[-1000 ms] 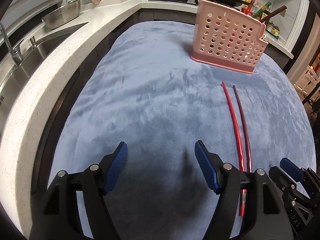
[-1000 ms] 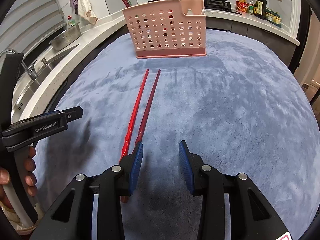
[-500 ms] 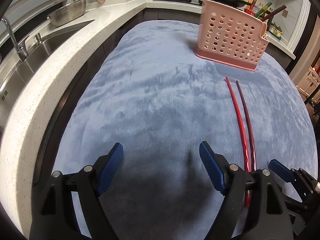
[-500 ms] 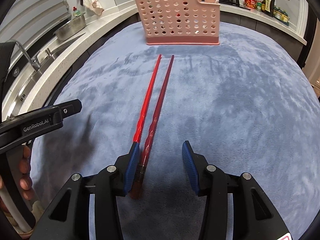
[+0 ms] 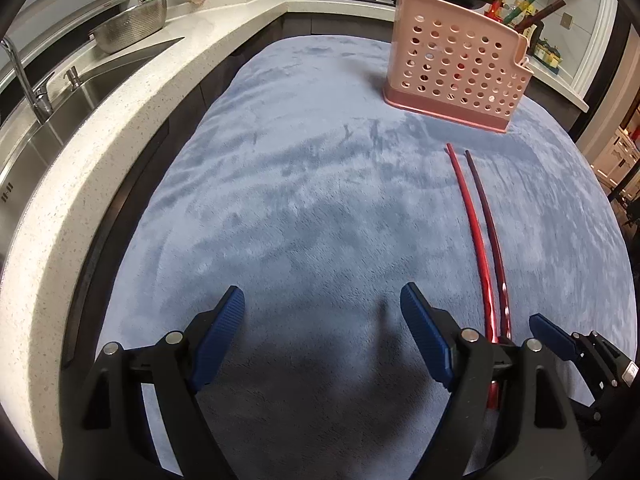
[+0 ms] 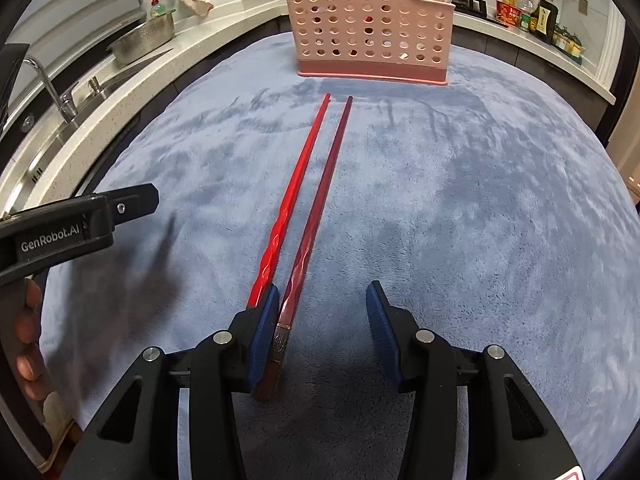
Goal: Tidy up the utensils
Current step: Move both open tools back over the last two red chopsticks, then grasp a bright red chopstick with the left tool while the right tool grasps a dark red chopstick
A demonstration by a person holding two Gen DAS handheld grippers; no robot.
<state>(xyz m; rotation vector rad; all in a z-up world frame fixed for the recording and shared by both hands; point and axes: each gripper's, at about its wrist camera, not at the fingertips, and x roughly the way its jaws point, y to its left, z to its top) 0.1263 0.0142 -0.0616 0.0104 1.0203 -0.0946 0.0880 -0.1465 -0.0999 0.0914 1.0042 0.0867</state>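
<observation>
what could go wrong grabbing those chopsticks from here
1. The right gripper is open and off-centre: the dark chopstick lies between its fingers, but the red chopstick runs outside the left pad. Closing now would likely catch only one.
2. That pad sits close by the red chopstick and could nudge it across the soft cloth.
3. The left gripper, open, is close beside the right one, so the two could bump.

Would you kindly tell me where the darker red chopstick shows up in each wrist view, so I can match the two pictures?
Left wrist view: the darker red chopstick lies at the right, the outer one of the pair, running down toward the bottom edge.
Right wrist view: it lies near the middle, the right-hand one of the pair, its butt between the claw's pads.
Shared landmark: the pink perforated utensil holder past the tips.
</observation>
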